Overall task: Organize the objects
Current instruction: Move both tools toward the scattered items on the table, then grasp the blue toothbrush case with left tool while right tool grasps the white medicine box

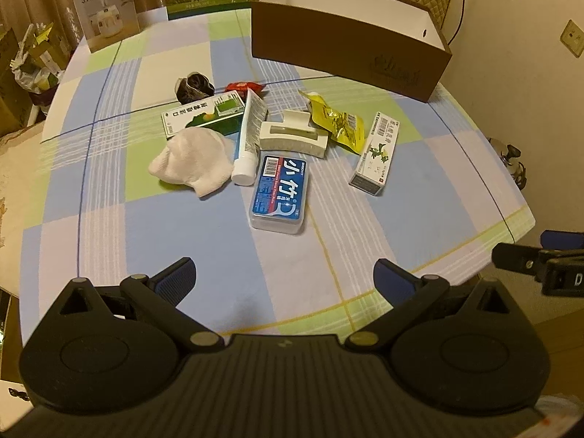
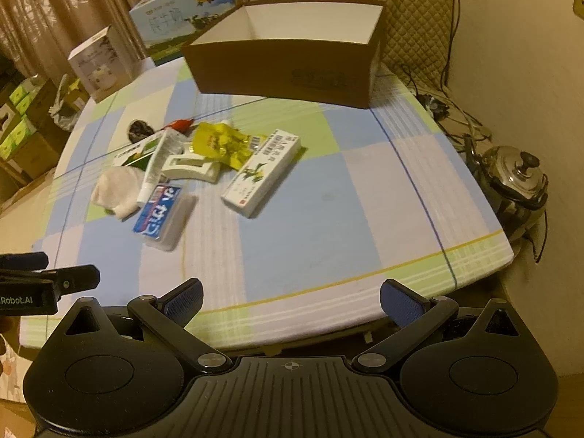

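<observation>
Scattered toiletries and packets lie mid-counter on the checked cloth — a floss-pick case (image 1: 279, 193), toothpaste tube (image 1: 249, 135), white sock (image 1: 193, 162), cream hair claw (image 1: 294, 135), yellow foil packet (image 1: 337, 122), and a green medicine box (image 1: 202, 116). An ointment box (image 1: 374, 153) sits apart toward the right edge. The brown cardboard box (image 1: 346, 42) stands open at the far edge. Left gripper (image 1: 284, 277) and right gripper (image 2: 292, 299) hover over the near edge — jaws apart, holding nothing.

left tool (image 1: 284, 279): fingers spread, holding nothing | right tool (image 2: 291, 299): fingers spread, holding nothing
</observation>
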Demonstrator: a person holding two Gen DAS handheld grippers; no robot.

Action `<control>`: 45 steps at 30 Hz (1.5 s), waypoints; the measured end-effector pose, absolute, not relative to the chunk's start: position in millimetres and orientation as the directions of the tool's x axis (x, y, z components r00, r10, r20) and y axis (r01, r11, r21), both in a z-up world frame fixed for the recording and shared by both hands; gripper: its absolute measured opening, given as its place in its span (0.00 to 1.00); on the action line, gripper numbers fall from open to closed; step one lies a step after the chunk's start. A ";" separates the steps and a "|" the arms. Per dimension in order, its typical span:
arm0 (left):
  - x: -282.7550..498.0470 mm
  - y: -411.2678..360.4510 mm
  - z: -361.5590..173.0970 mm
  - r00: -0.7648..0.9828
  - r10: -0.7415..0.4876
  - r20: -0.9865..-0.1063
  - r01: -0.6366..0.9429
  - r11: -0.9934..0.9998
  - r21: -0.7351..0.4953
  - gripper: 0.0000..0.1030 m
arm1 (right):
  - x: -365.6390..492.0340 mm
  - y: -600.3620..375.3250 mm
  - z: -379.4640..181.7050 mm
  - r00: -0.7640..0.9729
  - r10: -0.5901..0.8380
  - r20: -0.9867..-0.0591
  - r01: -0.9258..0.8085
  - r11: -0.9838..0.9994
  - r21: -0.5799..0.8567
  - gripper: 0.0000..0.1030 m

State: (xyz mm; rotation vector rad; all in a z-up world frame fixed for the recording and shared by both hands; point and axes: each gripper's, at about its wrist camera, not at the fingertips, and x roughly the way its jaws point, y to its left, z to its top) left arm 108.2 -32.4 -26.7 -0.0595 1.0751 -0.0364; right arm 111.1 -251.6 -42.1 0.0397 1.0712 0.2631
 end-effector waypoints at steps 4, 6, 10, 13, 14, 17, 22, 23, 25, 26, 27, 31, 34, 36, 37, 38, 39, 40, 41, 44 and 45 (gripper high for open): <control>121.9 -34.2 -37.7 0.470 -0.051 -0.881 -0.002 0.998 -0.058 0.99 | 127.0 -265.2 -47.2 0.451 0.215 -0.866 -0.167 0.974 0.155 0.98; 129.4 -34.2 -44.5 0.467 -0.050 -0.883 -0.003 0.998 -0.058 0.99 | 135.8 -273.9 -49.7 0.452 0.202 -0.869 -0.151 0.977 0.149 0.98; 148.4 -33.5 -59.6 0.458 -0.040 -0.888 -0.010 0.999 -0.050 0.92 | 151.9 -291.0 -55.7 0.447 0.183 -0.876 -0.108 0.983 0.150 0.98; 161.5 -32.8 -68.9 0.456 -0.032 -0.889 -0.018 0.999 -0.045 0.89 | 166.2 -305.9 -60.3 0.441 0.161 -0.883 -0.071 0.987 0.144 0.98; 165.4 -32.5 -71.2 0.457 -0.028 -0.889 -0.021 0.999 -0.043 0.89 | 171.0 -311.0 -61.4 0.441 0.154 -0.884 -0.061 0.988 0.141 0.98; 178.2 -33.0 -79.2 0.455 -0.021 -0.890 -0.023 0.999 -0.036 0.87 | 184.8 -324.4 -64.7 0.440 0.133 -0.888 -0.030 0.991 0.134 0.98; 201.9 -37.7 -96.0 0.438 -0.015 -0.899 -0.018 1.000 -0.025 0.79 | 205.0 -343.0 -71.1 0.433 0.103 -0.895 0.012 0.993 0.120 0.98; 205.7 -38.5 -98.8 0.436 -0.014 -0.900 -0.019 1.000 -0.024 0.77 | 207.3 -344.9 -72.3 0.431 0.101 -0.896 0.016 0.993 0.119 0.98; 213.7 -39.7 -104.4 0.429 -0.011 -0.903 -0.022 1.000 -0.023 0.70 | 213.3 -349.1 -75.5 0.425 0.098 -0.900 0.023 0.993 0.119 0.98; 216.7 -39.6 -106.7 0.423 -0.007 -0.906 -0.026 0.999 -0.020 0.67 | 215.9 -351.1 -77.1 0.420 0.097 -0.902 0.023 0.993 0.117 0.98; 219.2 -39.7 -108.8 0.418 -0.003 -0.909 -0.031 0.999 -0.017 0.66 | 217.2 -351.4 -78.2 0.417 0.095 -0.904 0.022 0.993 0.115 0.98; 227.6 -40.9 -114.7 0.404 0.003 -0.915 -0.043 0.999 -0.015 0.66 | 225.3 -355.6 -82.9 0.410 0.100 -0.907 0.015 0.993 0.116 0.98; 232.0 -43.7 -117.4 0.397 -0.006 -0.918 -0.047 0.999 -0.026 0.56 | 232.0 -359.2 -85.6 0.409 0.103 -0.907 0.007 0.993 0.116 0.98; 235.2 -46.8 -120.5 0.393 -0.005 -0.919 -0.055 0.998 -0.029 0.52 | 236.3 -361.6 -86.5 0.409 0.105 -0.907 0.003 0.993 0.117 0.98; 236.8 -48.3 -122.2 0.393 -0.002 -0.920 -0.061 0.998 -0.029 0.51 | 238.5 -363.2 -86.7 0.409 0.107 -0.906 0.001 0.993 0.117 0.98; 237.2 -49.5 -122.9 0.394 0.002 -0.919 -0.065 0.998 -0.026 0.51 | 240.5 -364.6 -86.8 0.409 0.108 -0.906 -0.002 0.993 0.117 0.98; 237.3 -50.7 -122.6 0.399 0.010 -0.917 -0.072 0.997 -0.021 0.51 | 242.4 -366.0 -87.0 0.409 0.110 -0.906 -0.005 0.993 0.118 0.98; 236.8 -51.6 -122.5 0.402 0.014 -0.915 -0.077 0.997 -0.018 0.51 | 244.7 -366.9 -87.3 0.410 0.113 -0.905 -0.010 0.993 0.120 0.98; 235.4 -52.4 -121.8 0.406 0.019 -0.914 -0.083 0.996 -0.016 0.51 | 246.5 -368.0 -87.5 0.411 0.117 -0.904 -0.014 0.992 0.122 0.98; 228.3 -53.6 -115.4 0.428 0.035 -0.903 -0.100 0.995 -0.009 0.51 | 252.3 -367.0 -88.5 0.412 0.139 -0.900 -0.038 0.990 0.135 0.98; 225.1 -53.3 -112.4 0.432 0.037 -0.901 -0.108 0.994 -0.011 0.51 | 254.5 -364.9 -89.1 0.413 0.149 -0.899 -0.049 0.989 0.141 0.98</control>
